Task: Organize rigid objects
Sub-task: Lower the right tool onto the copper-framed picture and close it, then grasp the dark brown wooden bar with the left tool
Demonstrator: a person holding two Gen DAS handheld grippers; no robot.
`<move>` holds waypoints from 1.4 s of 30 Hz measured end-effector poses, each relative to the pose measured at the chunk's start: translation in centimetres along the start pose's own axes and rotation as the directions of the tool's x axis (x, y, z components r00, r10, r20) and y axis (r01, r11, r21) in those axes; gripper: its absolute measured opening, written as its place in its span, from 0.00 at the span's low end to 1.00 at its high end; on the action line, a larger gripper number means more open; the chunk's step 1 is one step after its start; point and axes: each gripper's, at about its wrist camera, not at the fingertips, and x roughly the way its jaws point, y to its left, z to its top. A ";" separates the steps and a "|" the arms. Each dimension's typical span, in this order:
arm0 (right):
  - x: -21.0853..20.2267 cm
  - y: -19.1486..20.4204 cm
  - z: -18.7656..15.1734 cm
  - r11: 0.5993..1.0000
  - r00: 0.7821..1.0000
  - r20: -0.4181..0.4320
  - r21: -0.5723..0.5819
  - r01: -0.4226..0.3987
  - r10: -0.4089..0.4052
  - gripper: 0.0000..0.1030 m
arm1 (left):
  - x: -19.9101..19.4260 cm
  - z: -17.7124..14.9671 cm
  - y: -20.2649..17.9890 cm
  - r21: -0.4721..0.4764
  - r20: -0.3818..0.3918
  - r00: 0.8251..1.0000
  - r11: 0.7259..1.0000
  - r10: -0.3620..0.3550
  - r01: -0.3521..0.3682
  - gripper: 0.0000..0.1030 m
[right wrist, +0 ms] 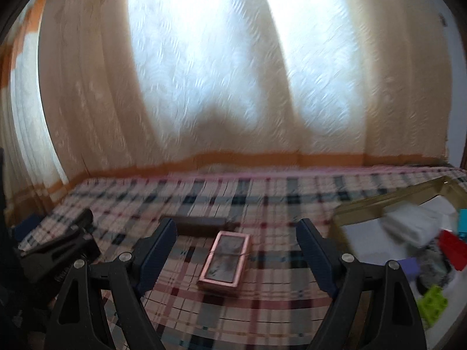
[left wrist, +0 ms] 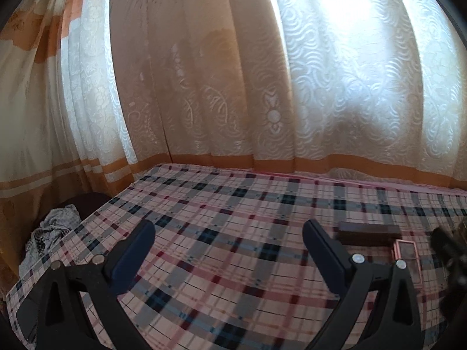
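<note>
A flat pink-framed rectangular case lies on the plaid bedsheet, between and just beyond my right gripper's fingers. A dark brown oblong box lies behind it. My right gripper is open and empty. My left gripper is open and empty over bare plaid sheet; the brown box and the pink case lie to its right. The left gripper also shows at the left edge of the right wrist view.
A gold-rimmed open box at the right holds white items, red, purple, teal and lime-green blocks. Patterned curtains hang behind the bed. Crumpled cloth lies off the bed's left edge.
</note>
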 end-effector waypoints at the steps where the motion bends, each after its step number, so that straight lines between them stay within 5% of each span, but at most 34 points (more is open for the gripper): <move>1: 0.7 0.2 0.0 1.000 0.999 -0.032 -0.002 -0.004 0.004 0.83 | 0.3 0.0 0.3 -0.009 -0.010 1.000 1.000 -0.008 0.008 0.99; 9: 5.4 1.4 -0.4 1.000 0.971 -0.238 0.014 0.010 -0.007 0.82 | 1.9 0.0 1.1 -0.031 -0.075 0.995 0.998 -0.062 0.060 0.99; 13: 7.2 2.4 -0.8 0.999 0.949 -0.313 -0.022 0.025 -0.030 0.62 | 1.9 0.0 0.9 -0.012 -0.074 0.995 0.998 -0.065 0.065 0.99; 22: 8.0 2.8 -1.1 0.996 0.931 -0.357 -0.070 0.061 -0.082 0.61 | 2.1 0.0 1.0 -0.010 -0.081 0.994 0.998 -0.070 0.069 0.99; 25: 8.0 2.7 -1.2 0.995 0.932 -0.353 -0.085 0.059 -0.085 0.59 | 2.1 0.0 0.9 -0.003 -0.088 0.994 0.998 -0.069 0.069 0.99; 26: 8.1 2.8 -1.1 0.995 0.933 -0.349 -0.075 0.066 -0.089 0.49 | 2.0 0.0 0.9 -0.002 -0.085 0.994 0.998 -0.069 0.069 0.99; 33: 7.3 1.3 -1.2 1.000 0.945 -0.327 -0.017 0.011 -0.016 0.47 | 1.8 0.0 0.7 0.007 -0.078 0.993 0.996 -0.089 0.090 0.99; 38: 3.6 -0.1 -0.3 0.999 0.987 -0.156 -0.031 0.035 -0.040 0.47 | 1.5 0.1 0.3 0.024 -0.067 0.990 0.992 -0.123 0.125 0.99; 42: 1.5 -1.5 1.3 0.996 0.996 -0.024 0.010 0.084 -0.084 0.47 | 1.3 0.0 -0.5 0.053 -0.065 0.984 0.984 -0.168 0.172 0.99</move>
